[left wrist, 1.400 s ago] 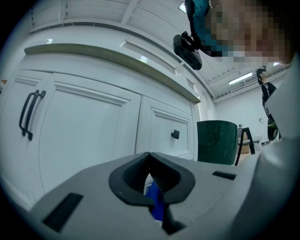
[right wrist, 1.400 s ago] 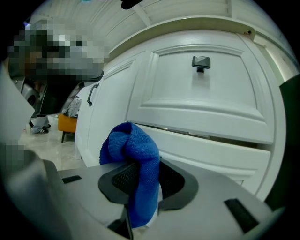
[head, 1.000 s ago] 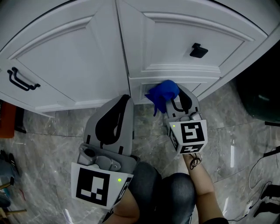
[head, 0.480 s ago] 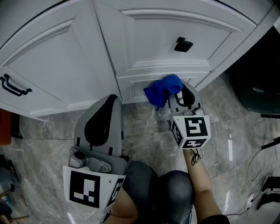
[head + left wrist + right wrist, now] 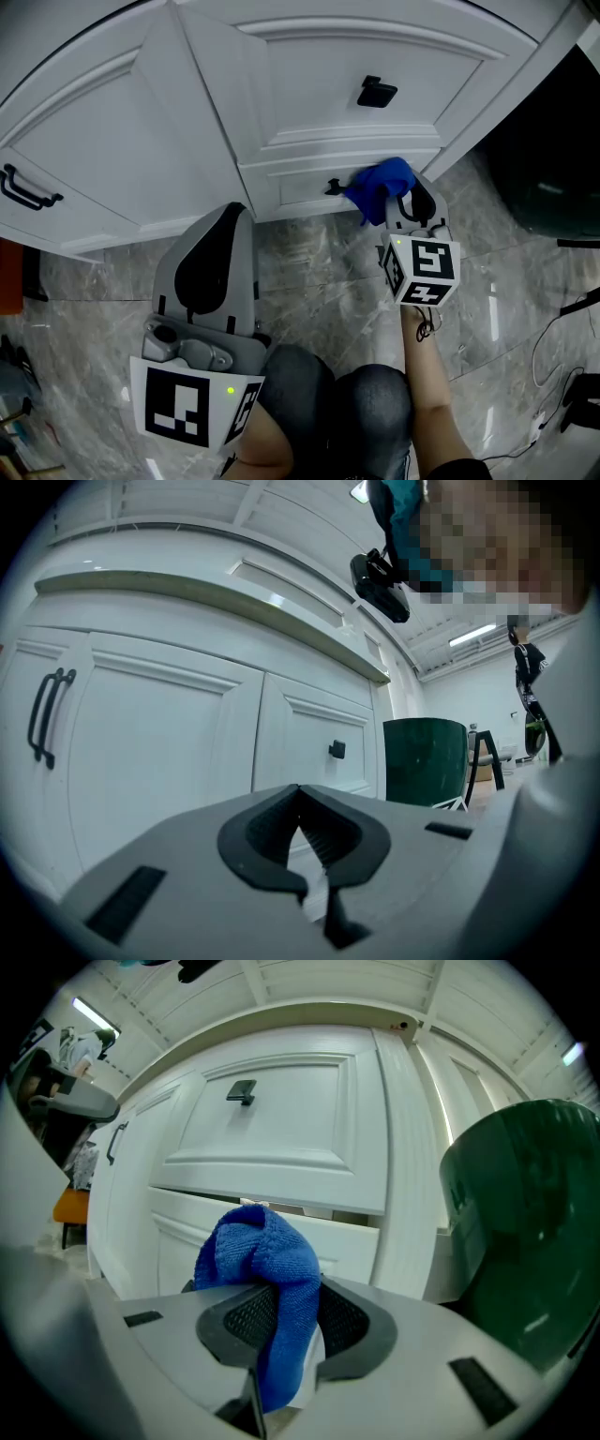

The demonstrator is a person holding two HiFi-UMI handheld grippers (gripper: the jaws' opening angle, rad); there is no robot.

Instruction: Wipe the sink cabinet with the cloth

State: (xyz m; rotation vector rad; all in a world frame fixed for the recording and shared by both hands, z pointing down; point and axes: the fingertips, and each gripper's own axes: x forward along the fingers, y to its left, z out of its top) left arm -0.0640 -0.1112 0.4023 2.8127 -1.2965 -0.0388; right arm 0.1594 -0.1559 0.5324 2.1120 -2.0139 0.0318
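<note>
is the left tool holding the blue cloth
No, the blue cloth is clamped in the right tool, while the left tool has its jaws together on nothing.

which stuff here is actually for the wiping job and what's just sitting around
For the job: blue cloth, right gripper clamped on it, white sink cabinet.
Just about: green bin, left gripper, shut and empty.

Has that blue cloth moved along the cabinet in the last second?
Yes. The cloth, clamped in the right hand-held gripper, has slid right: it sat left of the black knob before and is now straight below it.
</note>
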